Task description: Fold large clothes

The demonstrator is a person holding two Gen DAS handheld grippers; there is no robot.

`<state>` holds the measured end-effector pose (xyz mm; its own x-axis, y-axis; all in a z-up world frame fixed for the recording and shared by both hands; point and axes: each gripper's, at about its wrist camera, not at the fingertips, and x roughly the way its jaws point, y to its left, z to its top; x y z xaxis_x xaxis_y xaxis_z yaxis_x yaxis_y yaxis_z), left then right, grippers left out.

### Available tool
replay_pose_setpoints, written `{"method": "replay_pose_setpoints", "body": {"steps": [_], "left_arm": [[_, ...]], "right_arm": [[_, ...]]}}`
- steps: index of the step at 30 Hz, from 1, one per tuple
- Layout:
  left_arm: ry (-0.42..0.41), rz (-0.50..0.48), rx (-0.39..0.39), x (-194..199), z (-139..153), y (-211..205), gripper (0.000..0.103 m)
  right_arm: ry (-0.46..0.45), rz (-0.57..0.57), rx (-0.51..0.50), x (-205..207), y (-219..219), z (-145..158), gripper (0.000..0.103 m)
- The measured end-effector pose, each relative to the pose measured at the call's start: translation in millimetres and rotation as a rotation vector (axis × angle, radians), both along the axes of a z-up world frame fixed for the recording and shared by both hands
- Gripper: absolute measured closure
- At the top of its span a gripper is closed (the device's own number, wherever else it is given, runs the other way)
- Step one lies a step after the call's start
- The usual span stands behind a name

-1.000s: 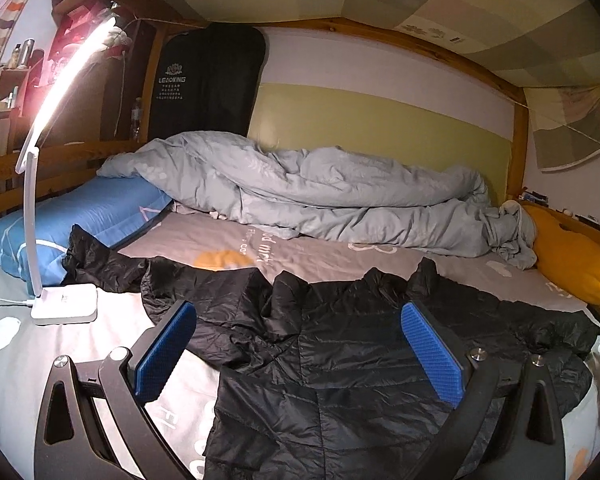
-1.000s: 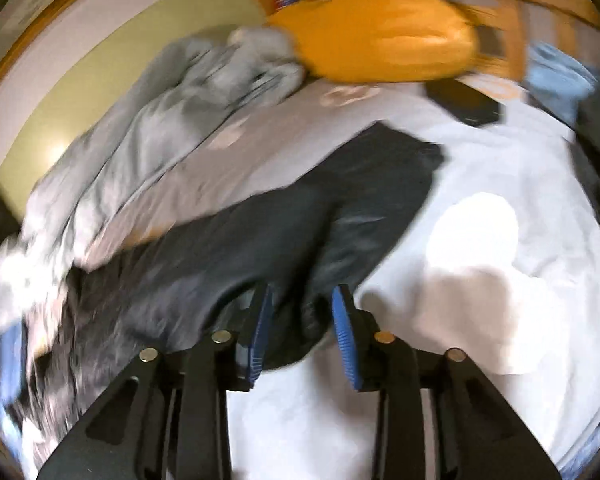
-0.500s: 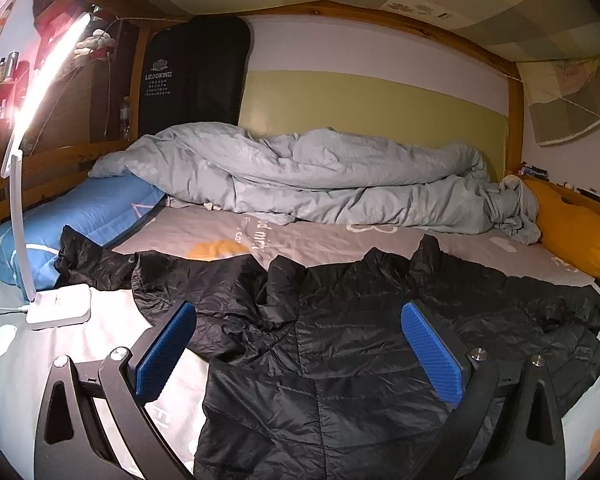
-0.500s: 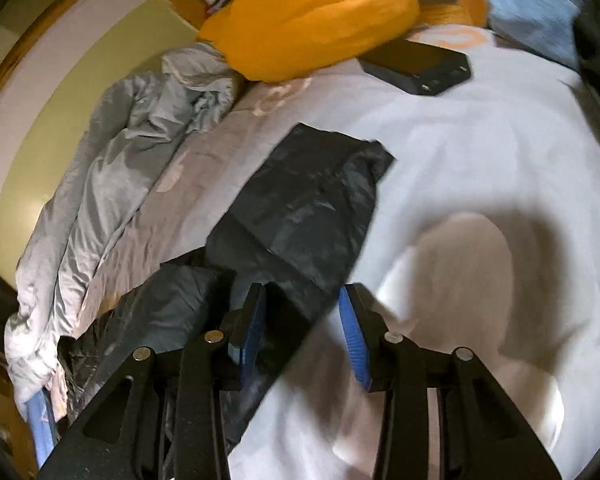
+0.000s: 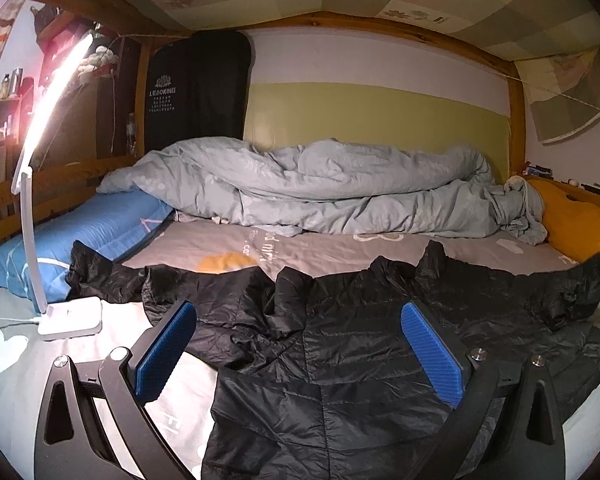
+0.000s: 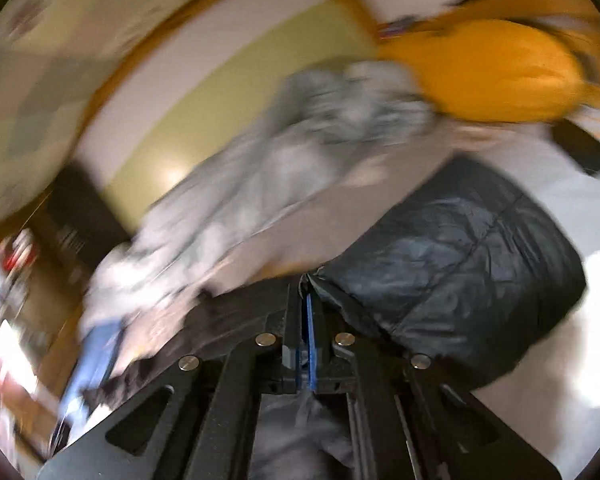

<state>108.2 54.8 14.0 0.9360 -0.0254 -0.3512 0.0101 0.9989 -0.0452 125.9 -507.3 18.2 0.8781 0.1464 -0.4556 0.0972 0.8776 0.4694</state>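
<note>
A black quilted puffer jacket (image 5: pixel 340 332) lies spread across the bed, sleeves out to both sides. My left gripper (image 5: pixel 300 352) is open and empty, hovering just above the jacket's middle. In the blurred right wrist view, my right gripper (image 6: pixel 307 312) is shut on the edge of the jacket's right sleeve (image 6: pixel 460 264), which is lifted off the sheet and bulges to the right of the fingers.
A grey duvet (image 5: pixel 320 188) is heaped along the far wall. A blue pillow (image 5: pixel 84 236) and a lit white desk lamp (image 5: pixel 70 316) sit at the left. An orange cushion (image 5: pixel 572 220) lies at the right, with a dark flat object (image 6: pixel 580 148) near it.
My right gripper closed on the jacket's right sleeve and lifted it, swinging fast. My left gripper stayed open over the jacket, its view shifting only slightly.
</note>
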Motion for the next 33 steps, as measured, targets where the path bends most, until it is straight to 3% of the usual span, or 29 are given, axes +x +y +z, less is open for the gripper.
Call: {"method": "replay_pose_setpoints", "body": {"steps": [4,7,10,14,20,23,24,30,33], "left_arm": [[-0.006,-0.012,0.008,-2,0,-3,0.0],[-0.012,-0.019,0.024,-4,0,-7,0.0],[-0.015,-0.032,0.033,-5,-1,-10,0.0],[-0.012,-0.045,0.039,-7,-3,-12,0.0],[0.008,-0.061,0.048,-5,-10,-18,0.0],[0.016,-0.077,0.056,-5,-13,-23,0.0],[0.014,-0.083,0.066,-6,-15,-27,0.0],[0.025,-0.144,0.104,-6,-14,-59,0.0],[0.055,-0.263,0.132,-2,-6,-94,0.0]], "right_arm": [[-0.044,0.204,-0.083,-3,85,13,0.101],[-0.029,0.333,-0.12,-1,137,7,0.101],[0.034,0.439,-0.17,4,180,-17,0.101],[0.133,0.5,-0.246,7,216,-56,0.101],[0.211,0.505,-0.239,15,220,-89,0.097],[0.217,0.511,-0.238,15,218,-90,0.084],[0.208,0.507,-0.243,14,219,-86,0.078],[0.104,0.45,-0.249,-2,194,-45,0.076],[0.055,0.32,-0.266,-8,166,-20,0.076]]}}
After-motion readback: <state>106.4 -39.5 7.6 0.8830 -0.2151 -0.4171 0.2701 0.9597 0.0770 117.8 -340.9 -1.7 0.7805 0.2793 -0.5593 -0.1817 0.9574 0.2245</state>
